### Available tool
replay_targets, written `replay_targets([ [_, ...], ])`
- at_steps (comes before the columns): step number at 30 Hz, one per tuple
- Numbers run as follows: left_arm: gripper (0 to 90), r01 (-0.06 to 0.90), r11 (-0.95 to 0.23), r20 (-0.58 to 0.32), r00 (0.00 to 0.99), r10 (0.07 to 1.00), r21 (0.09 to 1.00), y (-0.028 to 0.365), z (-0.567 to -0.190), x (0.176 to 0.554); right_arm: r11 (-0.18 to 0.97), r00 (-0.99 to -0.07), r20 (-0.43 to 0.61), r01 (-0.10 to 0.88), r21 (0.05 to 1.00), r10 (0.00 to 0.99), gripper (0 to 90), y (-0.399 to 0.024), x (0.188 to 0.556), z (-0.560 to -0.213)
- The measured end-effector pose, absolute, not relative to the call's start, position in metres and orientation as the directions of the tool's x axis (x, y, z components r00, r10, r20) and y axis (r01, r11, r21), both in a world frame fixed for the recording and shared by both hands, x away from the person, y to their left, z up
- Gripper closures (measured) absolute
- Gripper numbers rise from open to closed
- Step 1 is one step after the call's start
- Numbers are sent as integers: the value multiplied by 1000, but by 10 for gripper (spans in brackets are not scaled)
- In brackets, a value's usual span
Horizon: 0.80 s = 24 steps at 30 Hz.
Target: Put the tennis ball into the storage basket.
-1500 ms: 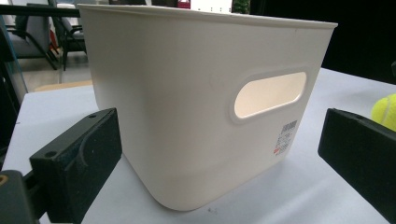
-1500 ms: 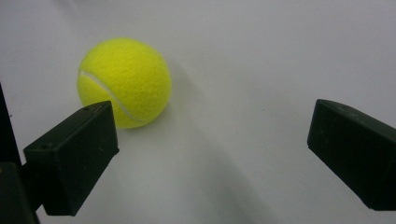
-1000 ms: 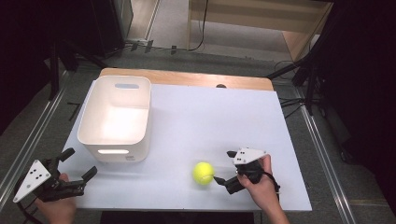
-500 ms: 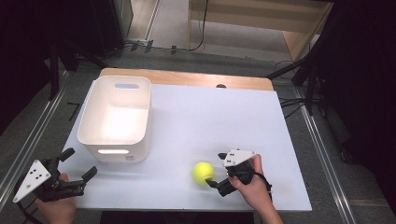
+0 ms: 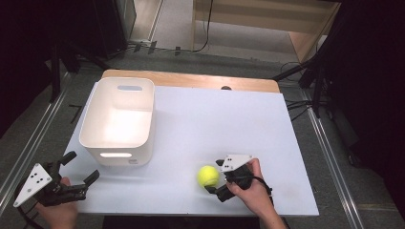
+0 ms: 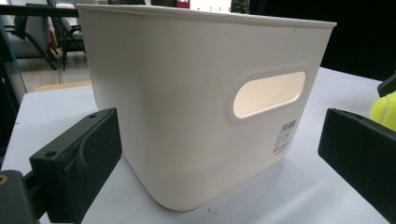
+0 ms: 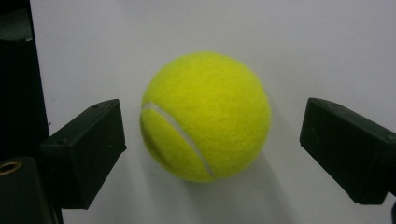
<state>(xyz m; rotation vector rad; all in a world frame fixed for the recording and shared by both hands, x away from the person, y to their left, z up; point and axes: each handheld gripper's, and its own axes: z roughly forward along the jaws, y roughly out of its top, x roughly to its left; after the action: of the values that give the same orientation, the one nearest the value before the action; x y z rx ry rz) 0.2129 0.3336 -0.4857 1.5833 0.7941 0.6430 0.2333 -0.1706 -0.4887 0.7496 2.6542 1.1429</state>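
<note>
A yellow tennis ball (image 5: 208, 175) rests on the white table (image 5: 215, 119) near its front edge. My right gripper (image 5: 215, 177), held in a hand, reaches it from the right. In the right gripper view the ball (image 7: 205, 116) lies between the two black jaws of the right gripper (image 7: 212, 127), with a gap on each side. These jaws have just been closing but do not touch the ball. My left gripper (image 5: 81, 167) stands open at the front left corner, facing the white bin (image 5: 117, 155). Between the open jaws of the left gripper (image 6: 219, 140), the bin (image 6: 187, 93) looms close.
The bin stands empty on the left half of the table, its handle slot (image 6: 268, 93) facing my left gripper. A wooden strip (image 5: 191, 80) runs along the table's far edge. Metal rails flank both sides. The ball (image 6: 385, 109) peeks in at the left gripper view's right edge.
My right gripper has moved left to the ball, so its jaws now stand on either side of it, and they have narrowed. The left gripper and the ball stayed put.
</note>
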Motion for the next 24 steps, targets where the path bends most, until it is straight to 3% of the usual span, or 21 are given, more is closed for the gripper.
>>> replay_targets([
  [10, 0, 139, -76, -26, 616, 788, 987, 334, -486, 213, 582, -864, 102, 415, 699, 494, 58, -162, 236, -495],
  [24, 0, 139, -77, -25, 615, 788, 987, 334, -486, 213, 617, -842, 49, 431, 659, 537, 133, -151, 238, -500],
])
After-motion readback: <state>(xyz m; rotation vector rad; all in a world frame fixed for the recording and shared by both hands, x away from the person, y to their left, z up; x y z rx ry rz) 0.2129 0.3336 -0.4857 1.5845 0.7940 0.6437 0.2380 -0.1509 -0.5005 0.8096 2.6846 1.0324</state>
